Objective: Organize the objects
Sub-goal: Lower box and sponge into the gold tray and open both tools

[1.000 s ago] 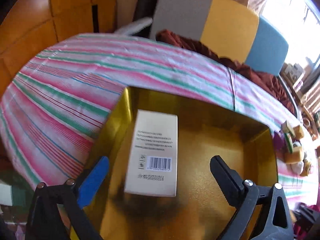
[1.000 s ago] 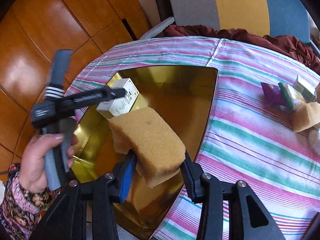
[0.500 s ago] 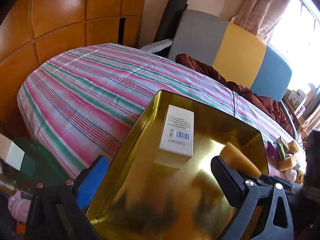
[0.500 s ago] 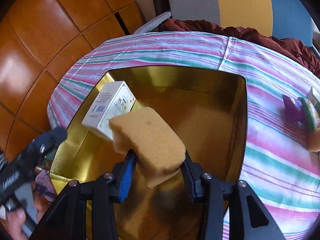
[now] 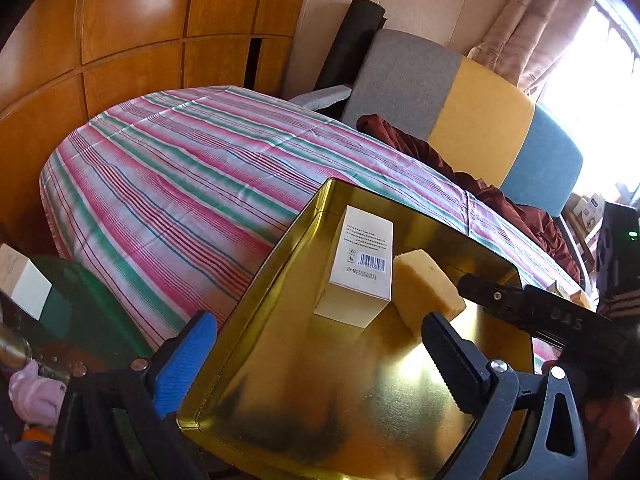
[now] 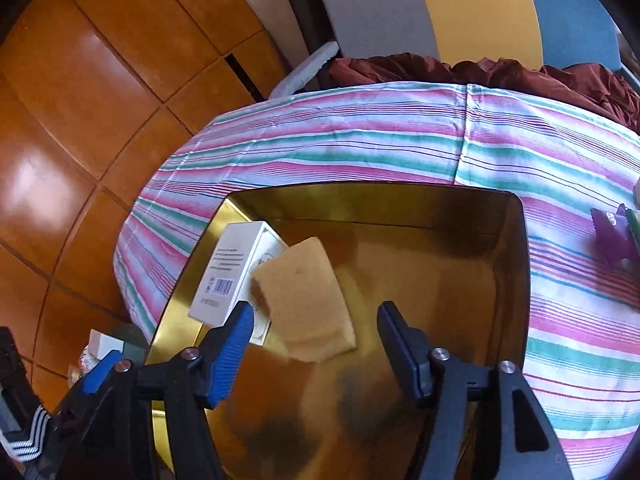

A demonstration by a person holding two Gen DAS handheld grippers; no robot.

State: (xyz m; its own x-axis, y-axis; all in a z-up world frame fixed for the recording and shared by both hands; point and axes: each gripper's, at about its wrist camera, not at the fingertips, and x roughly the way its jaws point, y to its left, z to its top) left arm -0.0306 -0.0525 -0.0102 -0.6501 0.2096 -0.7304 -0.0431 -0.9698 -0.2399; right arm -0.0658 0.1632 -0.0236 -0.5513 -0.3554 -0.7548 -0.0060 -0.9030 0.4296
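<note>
In the gold tin (image 6: 516, 264) on the striped bed (image 5: 168, 168): two things in, more to fetch.
The white carton (image 6: 236, 268) lies at the tin's left wall, the yellow sponge (image 6: 308, 292) leaning against it, free between the right tool's (image 6: 316, 344) opening pads. The left tool (image 5: 320, 356) hangs apart, empty, over the near-left rim. Small packets (image 6: 612, 232) wait on the cover to the right; the tin's right half is bare, with room beside its walls.

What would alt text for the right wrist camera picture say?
A yellow sponge lies in a gold tin beside a white carton, just beyond the right gripper, whose jaws are opening. The tin sits on a striped cloth.
</note>
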